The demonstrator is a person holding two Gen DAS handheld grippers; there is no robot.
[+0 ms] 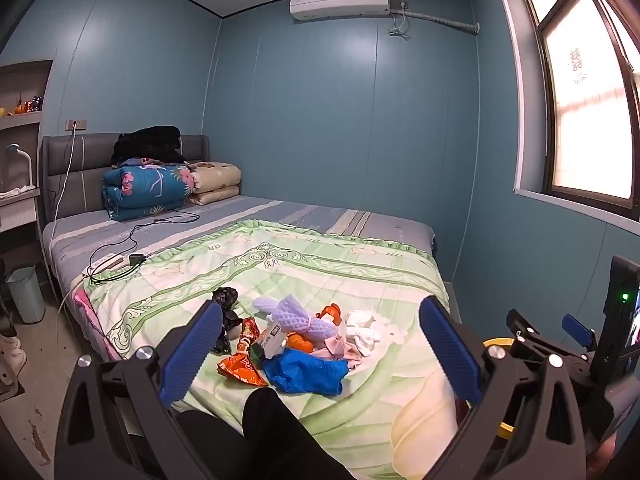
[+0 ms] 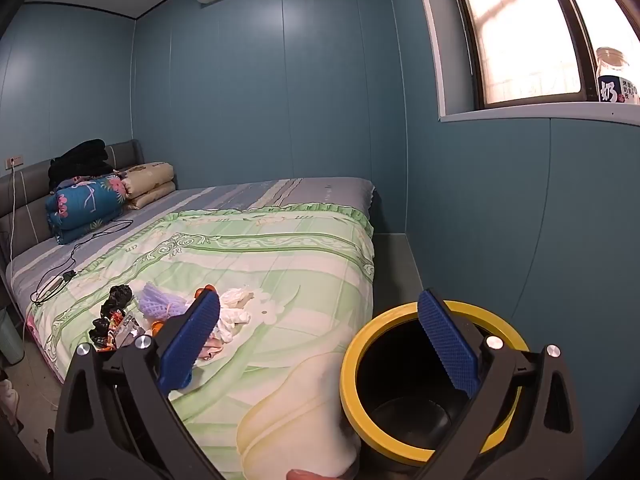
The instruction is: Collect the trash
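Observation:
A pile of trash lies on the green bedspread (image 1: 280, 264): a black crumpled bag (image 1: 225, 300), a purple foam net (image 1: 292, 316), an orange wrapper (image 1: 240, 368), a blue plastic bag (image 1: 306, 372) and white tissue (image 1: 362, 330). My left gripper (image 1: 321, 304) hovers open in front of the pile, with nothing between its blue pads. My right gripper (image 2: 319, 299) is open too, to the right of the pile, with white tissue (image 2: 236, 304) behind its left pad. A black bin with a yellow rim (image 2: 349, 380) stands beside the bed under the right gripper's right finger.
Folded quilts (image 1: 148, 194) are stacked at the headboard. A black cable and a power strip (image 1: 116, 260) lie on the sheet. A pale blue basket (image 1: 26, 292) stands on the floor at left. A jar (image 2: 612, 76) sits on the windowsill. A dark-clothed limb (image 1: 272, 420) crosses the bed's near edge.

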